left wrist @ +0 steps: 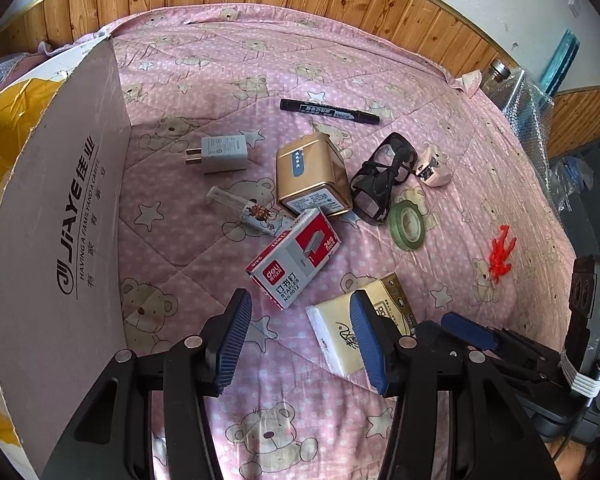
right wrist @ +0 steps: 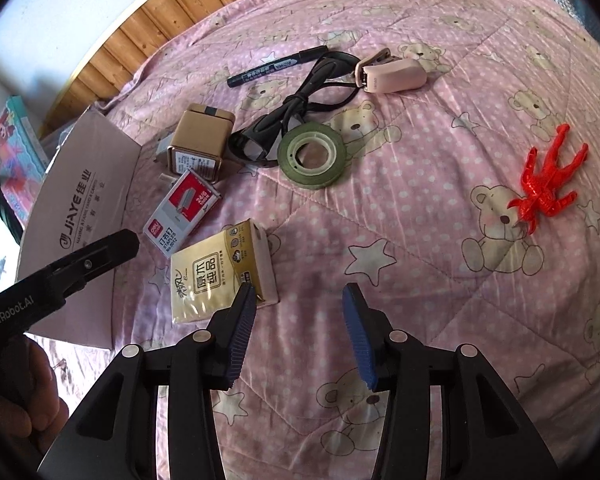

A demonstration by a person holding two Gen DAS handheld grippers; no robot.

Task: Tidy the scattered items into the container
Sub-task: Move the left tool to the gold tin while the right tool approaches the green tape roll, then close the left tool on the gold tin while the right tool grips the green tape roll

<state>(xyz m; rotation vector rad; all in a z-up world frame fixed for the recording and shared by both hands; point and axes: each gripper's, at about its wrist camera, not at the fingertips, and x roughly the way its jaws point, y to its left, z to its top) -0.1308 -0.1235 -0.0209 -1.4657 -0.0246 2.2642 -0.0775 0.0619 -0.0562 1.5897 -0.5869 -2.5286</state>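
Scattered items lie loose on the bed's pink bear-print quilt (right wrist: 420, 208): staples box (left wrist: 294, 258), gold tin (left wrist: 312, 174), tissue pack (right wrist: 224, 270), green tape roll (right wrist: 312, 156), black glasses (left wrist: 380, 178), marker (left wrist: 330, 111), white charger (left wrist: 224, 153), red toy figure (right wrist: 548, 178). The cardboard box (left wrist: 60, 220) stands open at the left edge. Left tongs (left wrist: 300, 344) hover wide open and empty beside the tissue pack. Right tongs (right wrist: 300, 336) likewise gape, holding nothing. Wood panelling lines the wall behind.

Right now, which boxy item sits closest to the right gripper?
The yellow tissue pack, just ahead-left of the open right gripper. The red staples box and gold tin lie farther back.
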